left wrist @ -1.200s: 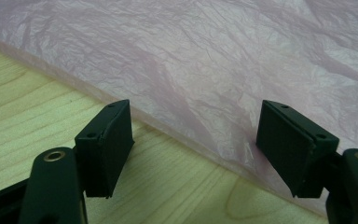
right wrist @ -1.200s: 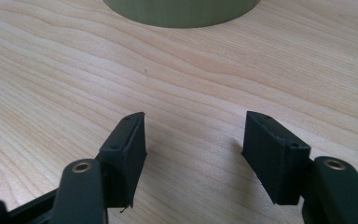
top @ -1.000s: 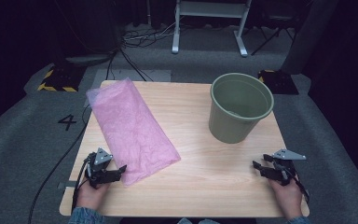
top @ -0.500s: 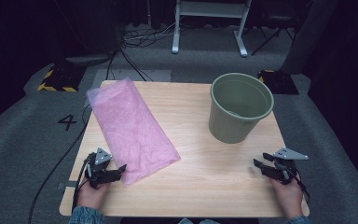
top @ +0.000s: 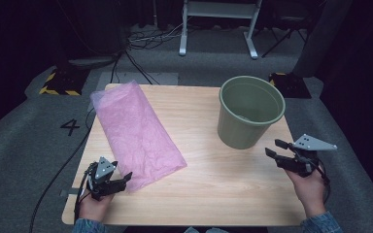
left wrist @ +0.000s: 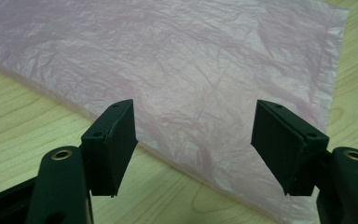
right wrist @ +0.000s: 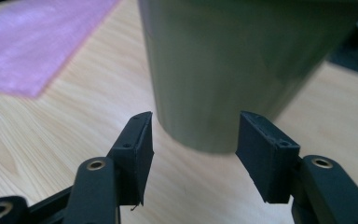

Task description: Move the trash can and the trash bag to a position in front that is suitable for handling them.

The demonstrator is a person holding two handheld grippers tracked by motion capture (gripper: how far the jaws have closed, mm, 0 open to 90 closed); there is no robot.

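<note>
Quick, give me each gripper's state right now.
Left gripper: open, holding nothing, jaws over the near edge of the pink bag.
Right gripper: open, holding nothing, facing the green bucket.

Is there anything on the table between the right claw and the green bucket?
Nothing: in the right gripper view, bare wood table runs from the open right claw to the green bucket. The high view agrees.
</note>
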